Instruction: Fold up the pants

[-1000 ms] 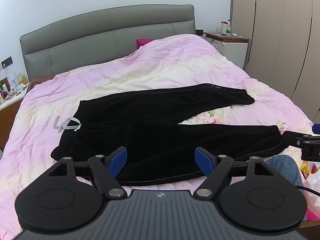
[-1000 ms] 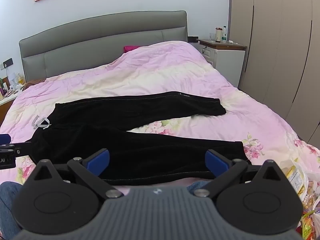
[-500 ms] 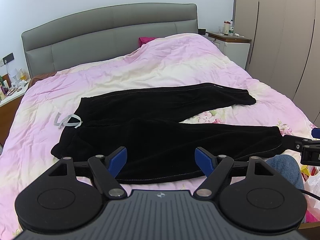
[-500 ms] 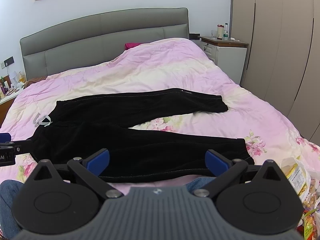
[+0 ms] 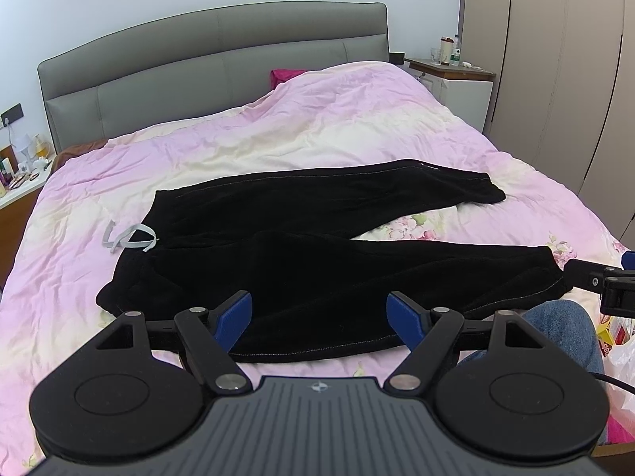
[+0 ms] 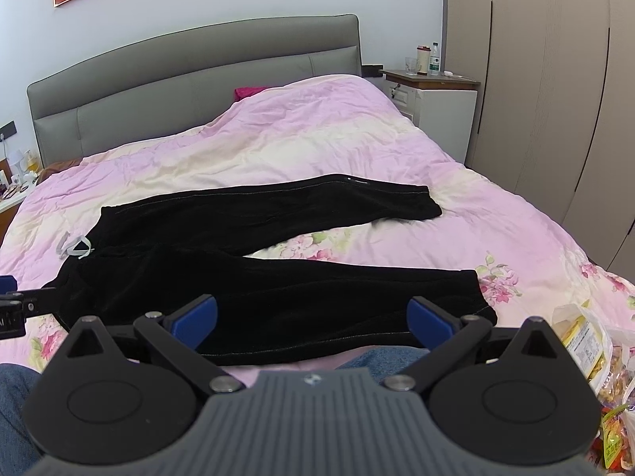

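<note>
The black, soft-fabric pair of pants (image 5: 317,254) lies flat and unfolded on the pink and cream floral quilt (image 5: 325,127) of the bed, near its foot edge. Its long axis runs across the bed, side to side: the waistband is at the left, where a pale grey drawstring (image 5: 129,238) trails onto the quilt, and the two legs point right, spreading apart into a narrow V with flowered quilt showing between them. The far leg ends at a cuff (image 6: 430,204) toward the right side of the bed; the near leg runs along the bed's foot edge to its own cuff (image 6: 482,297).

The left gripper (image 5: 319,313) hangs above the near leg's waist half, its blue-padded jaws spread wide with nothing between them, the cloth lying below and beyond the tips. The right gripper (image 6: 313,317) hangs likewise over the near leg toward the cuff end, jaws wide apart and empty.

Behind the quilt stands a grey padded headboard (image 5: 214,59). A white bedside table with a wooden top (image 6: 434,99) and beige wardrobe doors (image 6: 547,79) are at the right.
</note>
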`<state>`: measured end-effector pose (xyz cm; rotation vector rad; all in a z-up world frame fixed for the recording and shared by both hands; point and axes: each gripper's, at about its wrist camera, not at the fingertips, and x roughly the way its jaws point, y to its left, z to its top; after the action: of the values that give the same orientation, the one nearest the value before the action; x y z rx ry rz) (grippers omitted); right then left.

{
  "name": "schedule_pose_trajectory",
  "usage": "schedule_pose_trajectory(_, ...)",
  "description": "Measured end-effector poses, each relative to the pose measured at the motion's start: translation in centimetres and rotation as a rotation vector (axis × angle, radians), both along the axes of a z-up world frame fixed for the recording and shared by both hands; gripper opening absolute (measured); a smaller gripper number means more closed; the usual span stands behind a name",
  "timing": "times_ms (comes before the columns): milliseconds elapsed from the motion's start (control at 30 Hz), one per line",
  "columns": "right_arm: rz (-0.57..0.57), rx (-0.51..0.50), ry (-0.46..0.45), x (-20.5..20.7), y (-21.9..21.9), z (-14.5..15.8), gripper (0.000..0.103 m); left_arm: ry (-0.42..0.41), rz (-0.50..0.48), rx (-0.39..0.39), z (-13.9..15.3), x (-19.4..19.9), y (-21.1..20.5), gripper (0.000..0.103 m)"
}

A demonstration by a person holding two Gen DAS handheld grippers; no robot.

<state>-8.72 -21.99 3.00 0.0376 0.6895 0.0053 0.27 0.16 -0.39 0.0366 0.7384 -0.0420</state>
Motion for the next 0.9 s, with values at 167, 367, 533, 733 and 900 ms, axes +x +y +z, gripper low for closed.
schedule_pose_trajectory(167, -0.004, 0.000, 0.004, -0.06, 0.12, 0.08, 0.098, -0.001, 0.001, 0.001, -0.02, -0.01, -0.09, 0.091)
schedule_pose_trajectory(367, -0.011, 0.005, 0.002, 0.05, 0.05, 0.06, 0.098, -0.001, 0.003, -0.001, -0.01, 0.01, -0.17, 0.091)
schedule_pose_trajectory(533, -0.013, 0.006, -0.001, 0.11, -0.16, 0.02, 0.098, -0.003, 0.002, -0.001, -0.05, -0.03, -0.14, 0.091)
schedule_pose_trajectory(733, -0.020, 0.006, -0.003, 0.08, -0.24, -0.22, 0.098, 0.007, 0.002, -0.004, -0.02, 0.23, -0.30, 0.091)
schedule_pose_trajectory(900, -0.023, 0.006, 0.000, 0.15, -0.15, -0.20, 0.098, 0.009, 0.002, -0.005, 0.05, 0.39, -0.36, 0.091)
